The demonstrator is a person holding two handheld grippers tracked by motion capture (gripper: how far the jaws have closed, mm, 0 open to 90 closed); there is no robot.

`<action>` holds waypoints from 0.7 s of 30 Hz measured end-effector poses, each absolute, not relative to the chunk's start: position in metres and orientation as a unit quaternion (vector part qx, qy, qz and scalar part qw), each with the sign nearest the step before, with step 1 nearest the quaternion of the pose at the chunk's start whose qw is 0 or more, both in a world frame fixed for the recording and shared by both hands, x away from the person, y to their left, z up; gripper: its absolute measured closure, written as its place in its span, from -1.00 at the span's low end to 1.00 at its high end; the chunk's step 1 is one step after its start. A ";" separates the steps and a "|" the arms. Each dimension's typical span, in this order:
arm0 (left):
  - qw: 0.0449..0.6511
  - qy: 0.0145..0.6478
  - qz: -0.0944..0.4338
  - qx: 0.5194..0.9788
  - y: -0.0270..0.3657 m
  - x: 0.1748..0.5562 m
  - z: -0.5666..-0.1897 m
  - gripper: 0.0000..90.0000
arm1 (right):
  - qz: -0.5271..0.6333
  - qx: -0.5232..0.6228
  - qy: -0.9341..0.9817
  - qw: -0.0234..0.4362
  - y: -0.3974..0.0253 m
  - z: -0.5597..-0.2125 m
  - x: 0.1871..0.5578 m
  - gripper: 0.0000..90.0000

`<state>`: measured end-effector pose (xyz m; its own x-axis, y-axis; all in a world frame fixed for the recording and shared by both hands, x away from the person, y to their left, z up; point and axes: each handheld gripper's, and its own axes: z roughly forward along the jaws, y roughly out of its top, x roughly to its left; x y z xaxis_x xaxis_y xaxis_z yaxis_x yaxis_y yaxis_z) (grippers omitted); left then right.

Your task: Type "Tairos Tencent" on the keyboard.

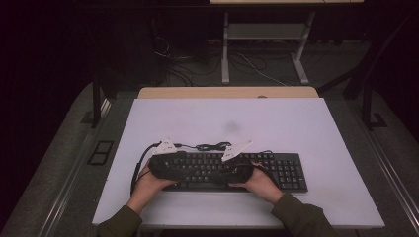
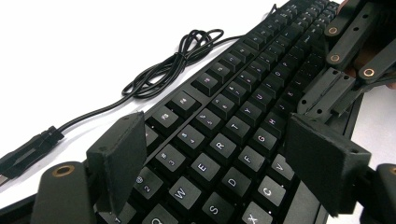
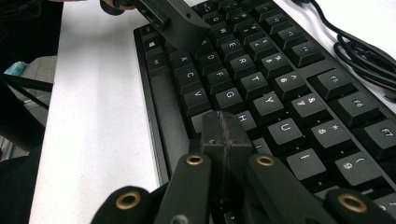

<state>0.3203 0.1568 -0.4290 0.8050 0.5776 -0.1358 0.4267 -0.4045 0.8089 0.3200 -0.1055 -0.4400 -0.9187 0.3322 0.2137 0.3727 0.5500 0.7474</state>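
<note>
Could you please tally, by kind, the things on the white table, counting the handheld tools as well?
Keyboard: 1
Coiled black cable: 1
Handheld tools: 2, left tool with jaws apart, right tool with jaws together
Total: 4

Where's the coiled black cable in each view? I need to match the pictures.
High view: the coiled black cable lies on the white table just behind the black keyboard, centre.
Left gripper view: upper left, left of the keyboard.
Right gripper view: top right corner, beyond the function keys.
Shared landmark: the keyboard's function-key row beside it.
</note>
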 end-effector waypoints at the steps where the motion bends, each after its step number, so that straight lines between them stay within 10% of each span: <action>1: 0.455 0.301 0.083 0.834 0.157 0.320 -0.429 -0.54 | -0.430 -0.200 -0.880 0.023 -0.105 -0.440 0.320 0.98; 21: 0.457 0.301 0.084 0.833 0.157 0.320 -0.429 -0.54 | -0.447 -0.206 -0.870 0.027 -0.111 -0.436 0.323 0.92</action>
